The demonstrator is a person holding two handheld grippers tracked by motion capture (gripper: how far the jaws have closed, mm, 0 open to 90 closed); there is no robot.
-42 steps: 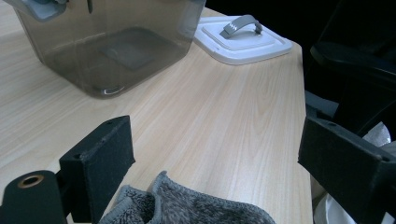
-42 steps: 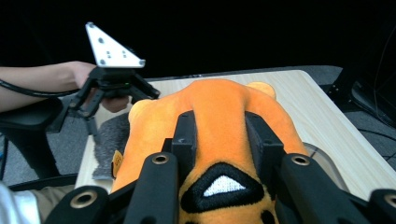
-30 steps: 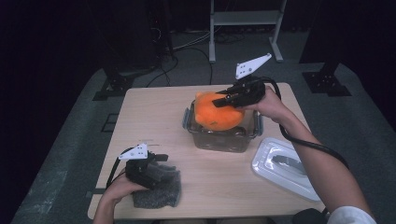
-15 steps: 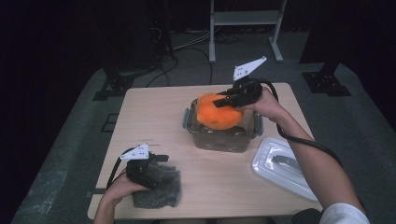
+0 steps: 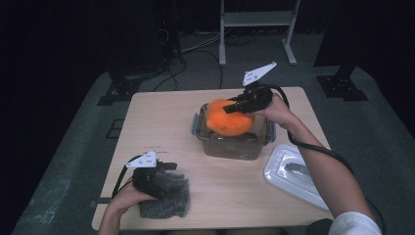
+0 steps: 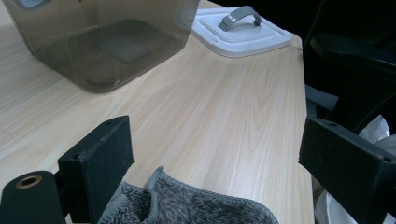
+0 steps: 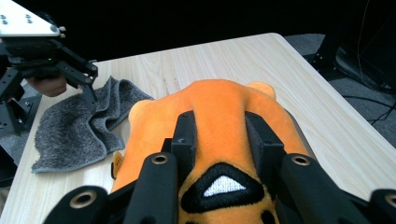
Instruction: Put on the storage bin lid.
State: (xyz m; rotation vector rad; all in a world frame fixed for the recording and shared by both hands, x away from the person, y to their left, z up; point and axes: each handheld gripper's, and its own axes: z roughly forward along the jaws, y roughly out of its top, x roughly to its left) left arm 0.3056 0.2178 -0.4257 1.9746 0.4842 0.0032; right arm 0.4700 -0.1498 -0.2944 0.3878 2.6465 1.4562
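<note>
Two black jaws of the right gripper [image 7: 219,140] pinch a fold of the orange plush toy [image 5: 229,117], which bulges out on either side of them. Directly below that gripper sits the clear container [image 5: 234,142]; the toy's lower part is already inside its rim, while its upper half rises above the walls. To the near right of the container the white lid [image 5: 293,169] lies flat on the table [image 5: 161,117], well apart from the rim.

Across the table, the left gripper [image 6: 215,154] has its jaws spread wide with nothing clamped; they rest over the grey towel [image 5: 166,203], whose edge lies between them.

By my reading, the toy is nearly placed. Pushing it fully down, letting go and fitting the lid are not yet done, and the towel's turn has not come either.
</note>
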